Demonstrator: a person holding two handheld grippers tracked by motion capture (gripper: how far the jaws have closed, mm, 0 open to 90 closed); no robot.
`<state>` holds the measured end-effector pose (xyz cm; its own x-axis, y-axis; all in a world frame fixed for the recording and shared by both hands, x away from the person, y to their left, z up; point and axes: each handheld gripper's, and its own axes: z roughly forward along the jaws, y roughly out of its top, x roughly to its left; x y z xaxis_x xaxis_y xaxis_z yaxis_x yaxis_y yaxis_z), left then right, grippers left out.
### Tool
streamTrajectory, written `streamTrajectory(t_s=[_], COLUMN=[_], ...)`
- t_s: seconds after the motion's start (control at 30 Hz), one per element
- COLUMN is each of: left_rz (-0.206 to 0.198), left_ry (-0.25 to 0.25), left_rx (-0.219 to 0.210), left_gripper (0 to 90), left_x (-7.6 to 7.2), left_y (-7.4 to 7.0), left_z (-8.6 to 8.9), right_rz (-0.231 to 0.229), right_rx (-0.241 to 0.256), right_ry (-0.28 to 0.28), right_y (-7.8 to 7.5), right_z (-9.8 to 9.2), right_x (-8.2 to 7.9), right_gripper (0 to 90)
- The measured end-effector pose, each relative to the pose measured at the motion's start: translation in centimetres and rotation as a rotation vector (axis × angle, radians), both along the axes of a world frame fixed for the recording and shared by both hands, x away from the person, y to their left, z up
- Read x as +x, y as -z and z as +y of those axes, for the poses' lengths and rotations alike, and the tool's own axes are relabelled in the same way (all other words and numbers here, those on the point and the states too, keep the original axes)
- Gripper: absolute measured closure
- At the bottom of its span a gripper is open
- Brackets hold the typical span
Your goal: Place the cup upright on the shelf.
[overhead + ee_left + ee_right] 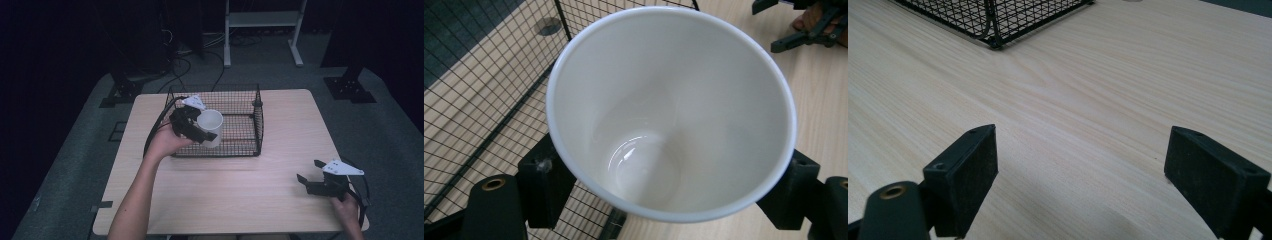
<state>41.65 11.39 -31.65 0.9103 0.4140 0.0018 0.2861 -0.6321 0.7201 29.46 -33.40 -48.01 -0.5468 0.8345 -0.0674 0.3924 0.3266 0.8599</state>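
Note:
A white mug (211, 127) hangs over the front left part of a black wire basket (245, 107), with my left gripper (200, 131) shut on its sides. In the left gripper view the mug (669, 115) is empty and its mouth faces the camera, one black jaw pressed against each side. My right gripper (310, 175) rests low over the table near the front right corner, open. In the right gripper view its jaws stand wide apart above bare wood (1083, 150) with nothing between them.
The wire basket stands at the back middle of the light wooden table (280, 165); its near corner (993, 30) shows in the right gripper view. Grey floor, black stand feet (350, 87) and a white frame (262, 30) lie beyond the table.

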Motion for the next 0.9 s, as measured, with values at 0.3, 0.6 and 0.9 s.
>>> streamTrajectory(t_s=[0.3,0.6,0.9], left_rz=[0.003,0.02,0.047], left_ry=[-0.028,-0.04,-0.065], left_rx=[0.02,0.044,0.047], left_gripper=[21.3,21.3,21.3], left_x=[1.9,3.6,5.4], left_y=[-0.4,0.0,1.0], left_z=[-0.1,-0.8,-0.8], right_rz=[0.0,-0.001,-0.002], right_rx=[0.002,0.004,0.006], right_ry=[0.001,0.001,-0.001], right_y=[0.0,0.0,0.0], right_z=[0.0,0.0,-0.1], right_x=[0.0,0.0,-0.1], right_gripper=[13.1,13.1,13.1])
